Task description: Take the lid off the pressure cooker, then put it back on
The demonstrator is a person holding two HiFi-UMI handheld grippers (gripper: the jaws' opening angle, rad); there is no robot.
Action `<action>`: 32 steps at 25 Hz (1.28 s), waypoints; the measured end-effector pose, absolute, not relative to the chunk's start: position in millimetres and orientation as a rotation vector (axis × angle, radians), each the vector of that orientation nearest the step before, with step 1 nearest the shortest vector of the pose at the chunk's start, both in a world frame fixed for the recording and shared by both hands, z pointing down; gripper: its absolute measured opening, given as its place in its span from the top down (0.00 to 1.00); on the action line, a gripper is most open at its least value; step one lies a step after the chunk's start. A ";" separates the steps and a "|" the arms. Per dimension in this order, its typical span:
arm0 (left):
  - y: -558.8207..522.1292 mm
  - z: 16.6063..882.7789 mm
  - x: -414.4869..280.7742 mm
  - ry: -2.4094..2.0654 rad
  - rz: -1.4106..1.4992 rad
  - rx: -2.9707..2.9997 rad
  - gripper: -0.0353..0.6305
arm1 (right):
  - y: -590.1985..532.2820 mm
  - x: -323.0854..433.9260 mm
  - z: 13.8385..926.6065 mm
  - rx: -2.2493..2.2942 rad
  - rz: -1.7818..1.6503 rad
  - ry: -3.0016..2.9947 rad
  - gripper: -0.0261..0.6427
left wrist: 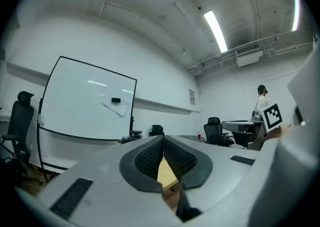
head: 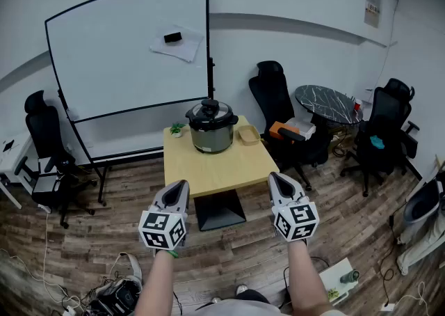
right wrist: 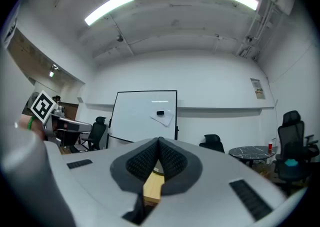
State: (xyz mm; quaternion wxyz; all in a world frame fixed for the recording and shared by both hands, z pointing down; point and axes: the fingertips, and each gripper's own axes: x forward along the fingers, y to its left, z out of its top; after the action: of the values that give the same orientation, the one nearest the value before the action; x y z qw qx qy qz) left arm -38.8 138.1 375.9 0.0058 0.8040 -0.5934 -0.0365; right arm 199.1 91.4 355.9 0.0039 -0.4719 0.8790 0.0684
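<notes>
A grey pressure cooker (head: pixel 211 133) with its black lid (head: pixel 211 113) on stands at the far end of a light wooden table (head: pixel 215 168). My left gripper (head: pixel 178 188) hangs short of the table's near left corner, jaws shut and empty. My right gripper (head: pixel 278 181) is held level with it at the near right corner, also shut with nothing in it. In the left gripper view the closed pads (left wrist: pixel 150 158) frame a strip of tabletop, and the cooker's lid knob (left wrist: pixel 134 134) peeks over the left gripper (left wrist: pixel 163 141). The right gripper (right wrist: pixel 159 143) hides the cooker in its view.
A small potted plant (head: pixel 176 129) and a tan tray (head: pixel 248 134) flank the cooker. A whiteboard (head: pixel 132 46) on a stand is behind the table. Black office chairs (head: pixel 276 102) and a round dark marble table (head: pixel 328 104) stand right; another chair (head: pixel 46 140) left. Shoes and cables lie on the floor.
</notes>
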 end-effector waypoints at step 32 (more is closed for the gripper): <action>122.0 382.7 -28.3 -1.843 -0.100 2.510 0.92 | 76.3 184.4 361.4 -1.362 0.211 2.822 0.51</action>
State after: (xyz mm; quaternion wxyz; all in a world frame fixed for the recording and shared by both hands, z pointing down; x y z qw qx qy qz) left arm -28.3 122.0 382.7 0.0129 0.8056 -0.5915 -0.0321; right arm 184.4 76.3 361.4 0.0007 -0.4336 0.8986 0.0672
